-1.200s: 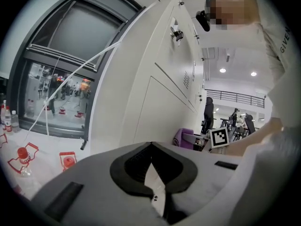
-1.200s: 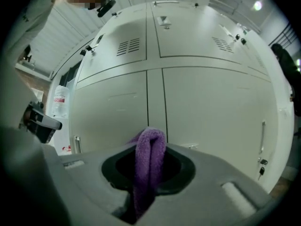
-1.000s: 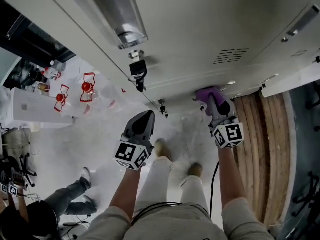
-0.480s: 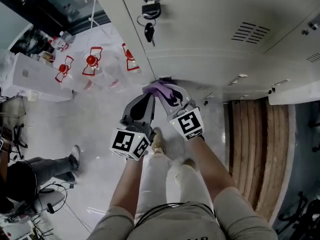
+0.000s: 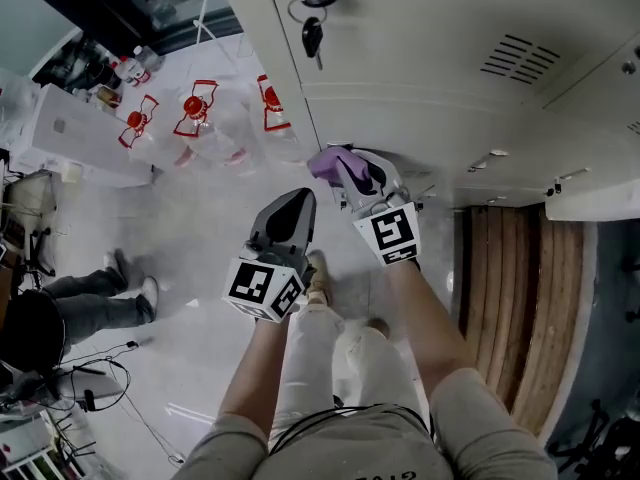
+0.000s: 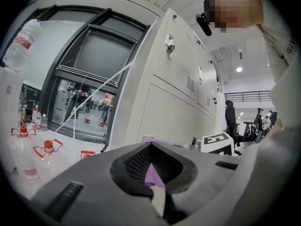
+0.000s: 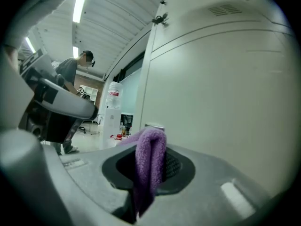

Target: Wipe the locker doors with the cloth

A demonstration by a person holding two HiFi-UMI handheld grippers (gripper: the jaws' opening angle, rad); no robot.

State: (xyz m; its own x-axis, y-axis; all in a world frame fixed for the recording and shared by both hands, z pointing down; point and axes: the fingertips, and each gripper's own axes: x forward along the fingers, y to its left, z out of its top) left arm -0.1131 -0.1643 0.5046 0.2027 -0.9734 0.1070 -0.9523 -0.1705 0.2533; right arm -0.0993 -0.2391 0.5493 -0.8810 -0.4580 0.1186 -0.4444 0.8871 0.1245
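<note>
The purple cloth (image 5: 333, 161) is pinched in the right gripper (image 5: 350, 175), whose jaws are clamped on a fold of it with a loop standing proud of their tips. It is held low against the pale locker door (image 5: 430, 38), at the bottom left corner of the locker front. Whether the fabric is actually pressed on the metal cannot be told from the head view. A second ago the same gripper and cloth were seen further right along the bottom of the door, close to the wooden boards (image 5: 505, 298). By half a second ago they had been carried leftwards to the locker's left edge, and hardly any further shift is seen since. One low stroke across the door is therefore judged to be finished or about to be finished. The upper panel, where the keys (image 5: 312, 36) hang from the lock, and the doors to the right are judged to be left for wiping. The left gripper (image 5: 296, 208) is held near the cloth but apart from it, over the floor (image 5: 200, 258), with its jaws pressed together on nothing. The purple seen past its tips is the cloth beyond. It has kept much the same place throughout, so no part in the wiping is being taken by it.
</note>
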